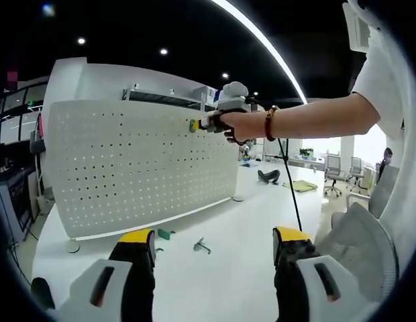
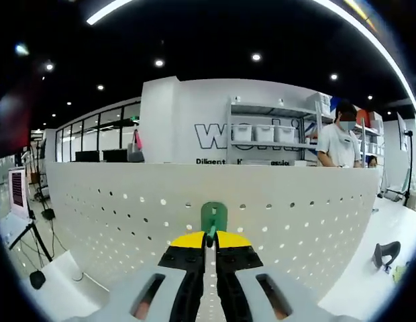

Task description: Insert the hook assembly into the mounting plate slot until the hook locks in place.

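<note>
A white pegboard mounting plate (image 1: 141, 164) stands upright on the white table; it also spans the right gripper view as the pegboard (image 2: 127, 208). My right gripper (image 2: 209, 240) is shut on a green hook assembly (image 2: 213, 218), whose plate lies against the board's holes near the upper edge. In the left gripper view that right gripper (image 1: 206, 123) appears held by a hand (image 1: 245, 126) at the board's top right part. My left gripper (image 1: 213, 245) stands open low over the table, nothing between its yellow-tipped fingers. Two loose hooks lie on the table: a green one (image 1: 166, 234) and a grey one (image 1: 202, 247).
The white table (image 1: 248, 208) stretches to the right with a black object (image 1: 268, 176) and a yellow-green item (image 1: 303, 186) farther back. A cable (image 1: 288, 181) hangs from the right gripper. Office chairs (image 1: 359, 231) stand at right. A person (image 2: 339, 141) stands behind the board by shelves.
</note>
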